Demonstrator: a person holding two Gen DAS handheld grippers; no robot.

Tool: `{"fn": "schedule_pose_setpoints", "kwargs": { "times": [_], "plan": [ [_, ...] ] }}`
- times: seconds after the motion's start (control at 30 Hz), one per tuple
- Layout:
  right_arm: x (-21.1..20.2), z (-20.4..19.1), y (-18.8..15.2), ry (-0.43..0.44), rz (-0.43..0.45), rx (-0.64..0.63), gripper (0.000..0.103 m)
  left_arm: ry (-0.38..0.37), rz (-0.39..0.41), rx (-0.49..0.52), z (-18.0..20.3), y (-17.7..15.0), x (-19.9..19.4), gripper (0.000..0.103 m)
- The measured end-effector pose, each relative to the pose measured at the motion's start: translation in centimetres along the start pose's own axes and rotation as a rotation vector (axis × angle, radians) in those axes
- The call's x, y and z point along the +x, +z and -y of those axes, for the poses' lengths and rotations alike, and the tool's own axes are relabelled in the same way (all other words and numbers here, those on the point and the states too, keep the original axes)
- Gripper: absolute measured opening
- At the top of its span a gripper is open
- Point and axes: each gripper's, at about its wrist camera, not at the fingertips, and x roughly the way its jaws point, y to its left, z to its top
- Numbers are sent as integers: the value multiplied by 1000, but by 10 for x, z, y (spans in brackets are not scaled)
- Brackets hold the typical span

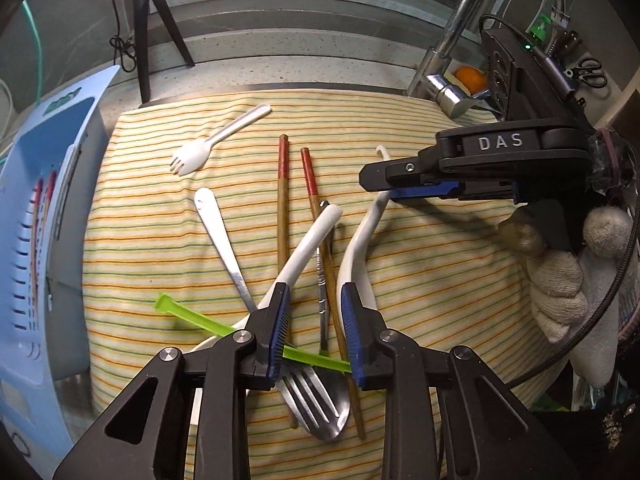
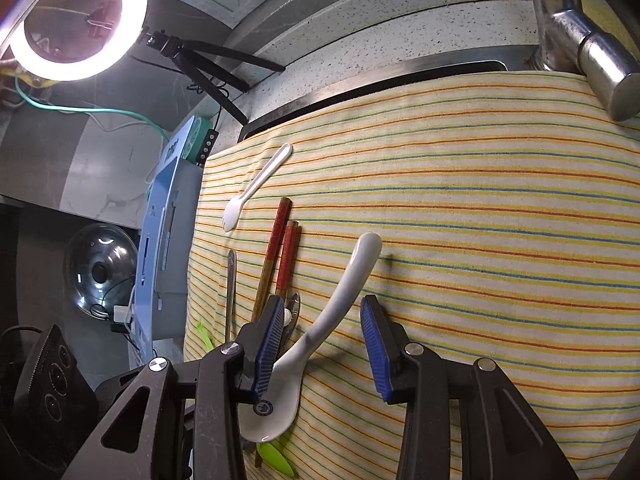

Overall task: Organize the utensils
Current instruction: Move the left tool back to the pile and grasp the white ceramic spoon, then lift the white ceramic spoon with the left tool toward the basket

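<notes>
Utensils lie jumbled on a striped cloth (image 1: 440, 280). My left gripper (image 1: 316, 300) hangs open over the pile, with a metal fork (image 1: 312, 396) and one of two red-tipped chopsticks (image 1: 283, 200) between its fingers, neither pressed. Its left finger overlaps a white ceramic spoon (image 1: 316, 236). A green plastic pick (image 1: 192, 316) and a metal spoon (image 1: 224, 240) cross beneath. My right gripper (image 2: 324, 312) is open astride the handle of a second ceramic spoon (image 2: 360, 264), pads apart from it. A white plastic spork (image 1: 216, 146) lies alone farther back.
A blue slotted utensil holder (image 1: 36, 220) stands at the cloth's left edge, with red-tipped sticks inside. A chrome faucet (image 1: 452, 80) rises at the back right beside an orange (image 1: 472, 76). A tripod (image 1: 148, 40) and ring light (image 2: 76, 20) stand behind. A gloved hand (image 1: 560, 280) holds the right gripper.
</notes>
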Motion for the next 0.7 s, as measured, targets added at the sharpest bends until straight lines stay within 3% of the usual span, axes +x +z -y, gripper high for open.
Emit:
{"fn": "schedule_pose_setpoints", "kwargs": {
  "times": [0.2, 0.7],
  "plan": [
    [3, -1, 2, 28, 2, 7, 36, 4, -4, 5, -2, 2, 4, 24],
    [29, -7, 6, 88, -58, 19, 11, 9, -11, 2, -5, 6, 7, 21]
  ]
}}
